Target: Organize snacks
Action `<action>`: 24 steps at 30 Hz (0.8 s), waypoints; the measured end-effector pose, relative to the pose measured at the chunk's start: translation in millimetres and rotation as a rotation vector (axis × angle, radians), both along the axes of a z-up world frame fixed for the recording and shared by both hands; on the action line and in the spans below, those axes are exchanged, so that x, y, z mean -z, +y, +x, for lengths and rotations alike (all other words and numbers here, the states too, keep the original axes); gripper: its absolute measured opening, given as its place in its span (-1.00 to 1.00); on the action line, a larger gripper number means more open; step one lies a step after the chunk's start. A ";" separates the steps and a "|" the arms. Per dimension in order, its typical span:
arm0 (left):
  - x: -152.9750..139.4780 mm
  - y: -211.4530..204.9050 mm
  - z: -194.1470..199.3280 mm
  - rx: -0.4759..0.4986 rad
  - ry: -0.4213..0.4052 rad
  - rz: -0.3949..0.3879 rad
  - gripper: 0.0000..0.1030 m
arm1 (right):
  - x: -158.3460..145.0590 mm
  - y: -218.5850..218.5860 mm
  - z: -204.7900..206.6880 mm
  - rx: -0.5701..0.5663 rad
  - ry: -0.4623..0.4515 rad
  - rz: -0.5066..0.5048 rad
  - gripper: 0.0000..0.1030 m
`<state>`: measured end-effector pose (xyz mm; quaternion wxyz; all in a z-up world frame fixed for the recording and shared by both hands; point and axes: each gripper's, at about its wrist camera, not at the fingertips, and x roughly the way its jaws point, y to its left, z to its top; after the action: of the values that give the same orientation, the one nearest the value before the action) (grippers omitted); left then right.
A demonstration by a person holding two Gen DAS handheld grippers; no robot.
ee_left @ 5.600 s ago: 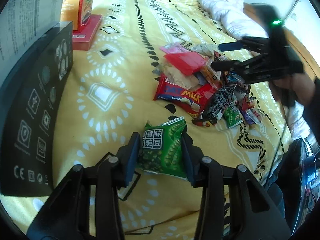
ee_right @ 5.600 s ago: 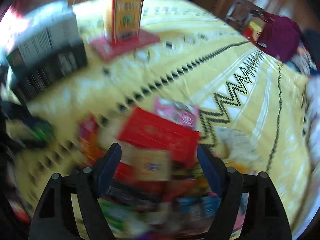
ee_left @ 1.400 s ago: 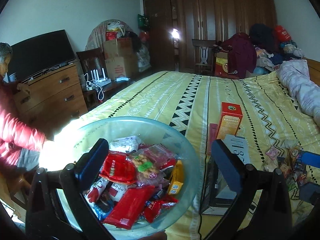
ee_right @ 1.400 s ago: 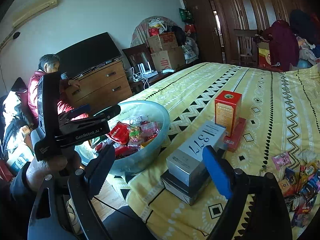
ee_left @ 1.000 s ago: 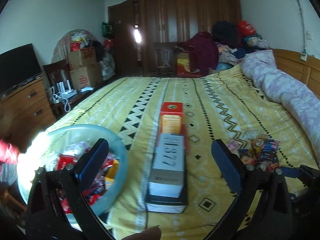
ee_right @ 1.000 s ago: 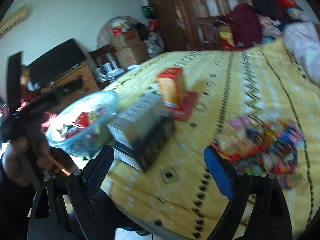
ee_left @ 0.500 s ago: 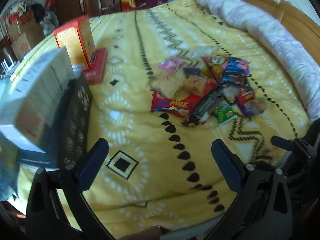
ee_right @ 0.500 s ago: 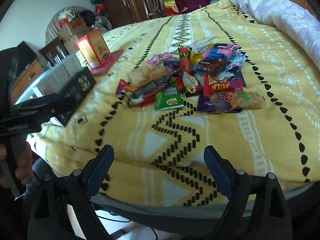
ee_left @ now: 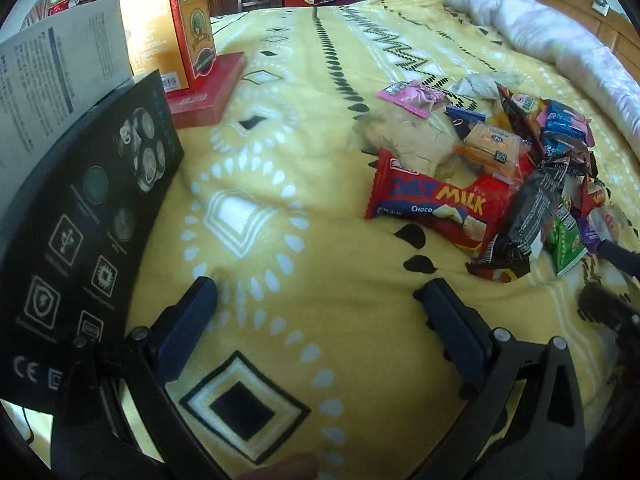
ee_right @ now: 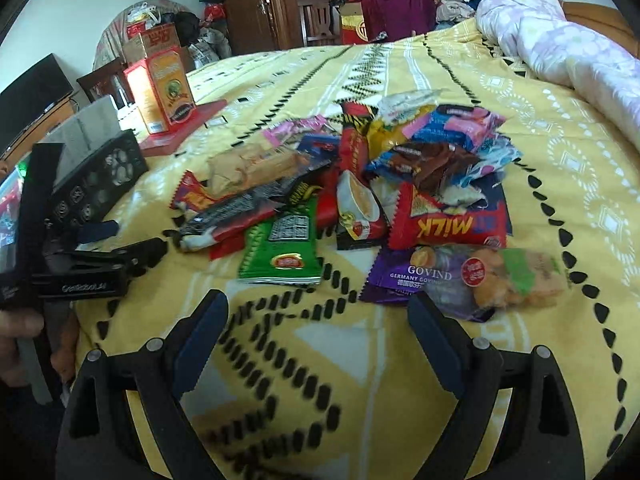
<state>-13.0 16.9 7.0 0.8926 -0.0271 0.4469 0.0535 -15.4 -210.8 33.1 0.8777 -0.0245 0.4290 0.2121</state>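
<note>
**Both grippers empty, positioned short of the snack pile**

The left gripper stands wide, nothing between its blue pads; only the yellow patterned bedspread lies under them. The right gripper is likewise wide and empty. Its jaws have just been opening, and no item lies between them.

The snack pile rests loose on the bedspread, ahead of both grippers and apart from them. Judged from this layout, both tools are angled down toward the pile with jaws spread to take the next packet. The green packet and the purple Govind packet lie nearest the right gripper, at the pile's near edge, and appear the easiest picks. The red Oat Milk packet lies nearest the left gripper.

View differences:
- The left wrist view shows the black product box close at its left, a printed white box resting on top, and the orange carton standing on a flat red box. Only a dark sliver of the right gripper shows at its right edge.
- The right wrist view shows the left gripper from the side, held in a hand, plus the room beyond: wardrobe, chair, television. No collecting container is clear in either view.
</note>
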 end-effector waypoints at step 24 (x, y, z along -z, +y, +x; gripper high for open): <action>3.7 4.4 -1.9 -0.003 -0.044 -0.021 1.00 | 9.9 3.0 4.5 -0.004 -0.003 0.001 1.00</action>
<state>-14.9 21.2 3.2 0.9019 -0.0380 0.4275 0.0495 -10.9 -207.7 23.2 0.8780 -0.0253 0.4274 0.2140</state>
